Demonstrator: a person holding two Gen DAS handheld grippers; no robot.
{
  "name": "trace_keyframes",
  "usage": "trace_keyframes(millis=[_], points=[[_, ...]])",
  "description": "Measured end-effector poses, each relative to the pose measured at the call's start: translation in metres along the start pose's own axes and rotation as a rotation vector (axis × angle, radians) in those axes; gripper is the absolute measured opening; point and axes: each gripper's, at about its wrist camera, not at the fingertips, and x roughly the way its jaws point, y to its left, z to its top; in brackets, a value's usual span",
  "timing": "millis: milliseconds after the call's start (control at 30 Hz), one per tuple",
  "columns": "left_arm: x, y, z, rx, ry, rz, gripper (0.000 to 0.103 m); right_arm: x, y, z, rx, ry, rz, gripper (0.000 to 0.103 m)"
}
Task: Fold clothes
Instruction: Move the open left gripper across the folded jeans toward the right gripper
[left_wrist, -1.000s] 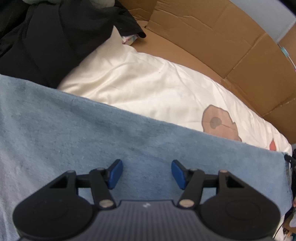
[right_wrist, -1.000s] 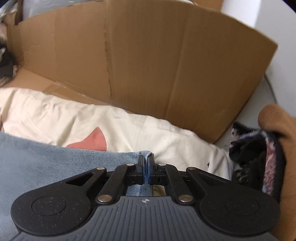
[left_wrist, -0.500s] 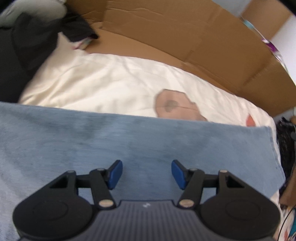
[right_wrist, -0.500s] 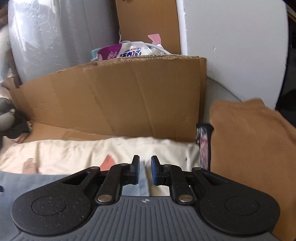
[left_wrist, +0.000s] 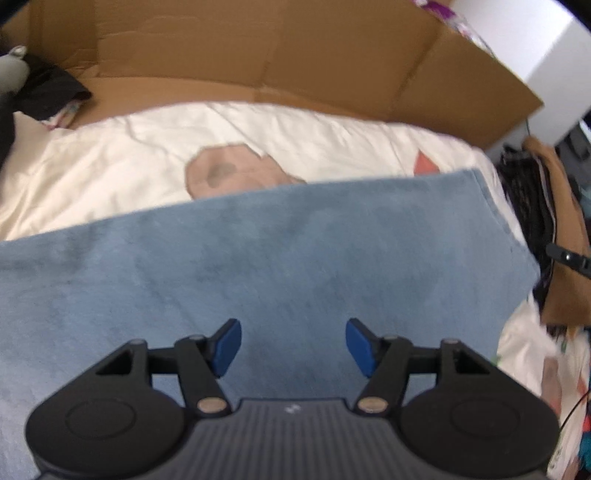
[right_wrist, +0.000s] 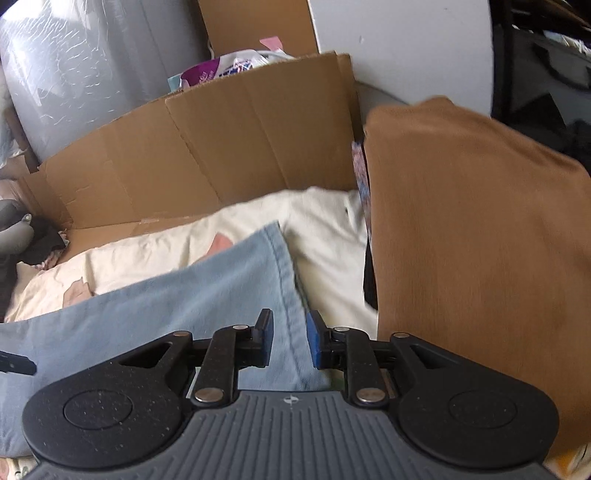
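Left and right wrist views, folding of a blue garment on a bed. The blue garment (left_wrist: 280, 258) lies spread flat across the cream bedsheet (left_wrist: 110, 158), its far edge straight and its hemmed right edge (right_wrist: 286, 273) running toward the near side. The left gripper (left_wrist: 293, 345) hangs above the cloth with its fingers (left_wrist: 227, 345) wide apart, still parting slightly, and nothing between them. The right gripper (right_wrist: 290, 339) sits over the hemmed edge, its fingers (right_wrist: 266, 338) opening; a narrow gap shows, and the pads appear clear of the hem seen through it.

Risks, as judged from this layout: the freed corner may spring back or curl, leaving the fold uneven; a rising finger could snag the stitched hem and drag the layer askew; the soft bedsheet gives under pressure, so a later grasp may pinch sheet along with garment. Motion blur in both views suggests quick hand travel, which would worsen either fault.

Surface and room: the bedsheet is printed with a tan patch (left_wrist: 229, 173) and a red triangular shape (left_wrist: 424, 164). A flattened cardboard sheet (left_wrist: 258, 51) stands along the far side. Dark clothing (left_wrist: 48, 88) lies at far left; a brown folded garment (right_wrist: 476, 236) rests at right, just beside the bedsheet. Rolled bubble wrap (right_wrist: 88, 74) and a white wall (right_wrist: 402, 44) stand beyond.
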Motion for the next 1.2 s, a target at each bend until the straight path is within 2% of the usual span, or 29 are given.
trace_keyframes(millis=[100,167,233,300,333,500,667,867,1033,1067,1133,1200], points=[[0.005,-0.010,-0.004,0.012,0.022,-0.008,0.066,-0.004,0.000,-0.016,0.024,0.023,-0.001,0.026],[0.008,-0.019,-0.006,0.040,0.029,-0.015,0.066,-0.005,0.000,-0.026,0.038,0.042,-0.001,0.035],[0.012,-0.030,-0.009,0.077,0.041,-0.020,0.066,-0.004,0.000,-0.035,0.051,0.066,0.000,0.035],[0.017,-0.040,-0.012,0.111,0.053,-0.029,0.066,-0.002,-0.002,-0.042,0.076,0.085,0.000,0.044],[0.020,-0.045,-0.014,0.123,0.059,-0.035,0.066,-0.001,-0.004,-0.045,0.096,0.092,0.004,0.045],[0.034,-0.068,-0.022,0.179,0.084,-0.065,0.066,0.006,-0.013,-0.056,0.184,0.113,0.023,0.046],[0.041,-0.087,-0.019,0.217,0.062,-0.075,0.066,0.018,-0.022,-0.059,0.255,0.125,0.047,0.046],[0.046,-0.105,-0.018,0.252,0.062,-0.103,0.066,0.023,-0.027,-0.056,0.346,0.106,0.094,0.046],[0.048,-0.104,-0.015,0.250,0.066,-0.109,0.066,0.025,-0.025,-0.051,0.370,0.081,0.142,0.045],[0.048,-0.105,-0.015,0.250,0.066,-0.108,0.066,0.027,-0.025,-0.050,0.376,0.080,0.149,0.045],[0.046,-0.107,-0.012,0.251,0.063,-0.109,0.066,0.032,-0.026,-0.048,0.392,0.082,0.162,0.034],[0.044,-0.110,-0.010,0.262,0.054,-0.115,0.066,0.032,-0.029,-0.046,0.407,0.069,0.163,0.008]])
